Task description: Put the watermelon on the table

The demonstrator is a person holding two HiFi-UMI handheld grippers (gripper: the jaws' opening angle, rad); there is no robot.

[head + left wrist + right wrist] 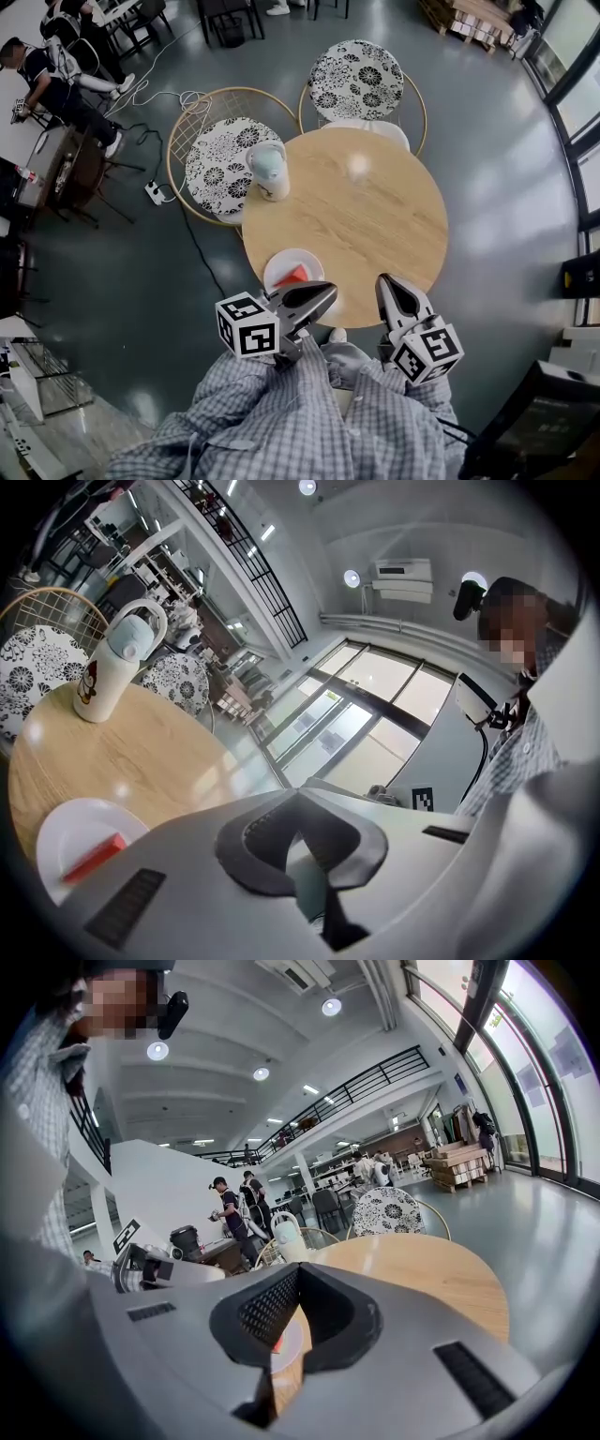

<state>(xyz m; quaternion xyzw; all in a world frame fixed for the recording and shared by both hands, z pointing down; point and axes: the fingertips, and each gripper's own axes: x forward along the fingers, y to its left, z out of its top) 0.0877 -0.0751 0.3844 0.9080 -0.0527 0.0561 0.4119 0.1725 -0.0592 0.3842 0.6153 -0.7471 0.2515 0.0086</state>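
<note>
A red watermelon slice (292, 275) lies on a white plate (279, 264) at the near edge of the round wooden table (375, 216). In the left gripper view the slice (92, 856) rests on the plate (66, 829) at lower left. My left gripper (323, 293) hangs shut and empty just in front of the plate, tips over its near rim. Farther right, my right gripper (387, 286) is shut and empty at the table's near edge. Through its jaw gap a sliver of plate (284, 1344) shows.
A pale blue bottle with a handle (268, 170) stands on the table's far left side, also in the left gripper view (111, 665). Two flower-patterned chairs (223, 159) (357, 79) stand behind the table. People sit at desks at far left (56, 80). A power strip and cables (156, 193) lie on the floor.
</note>
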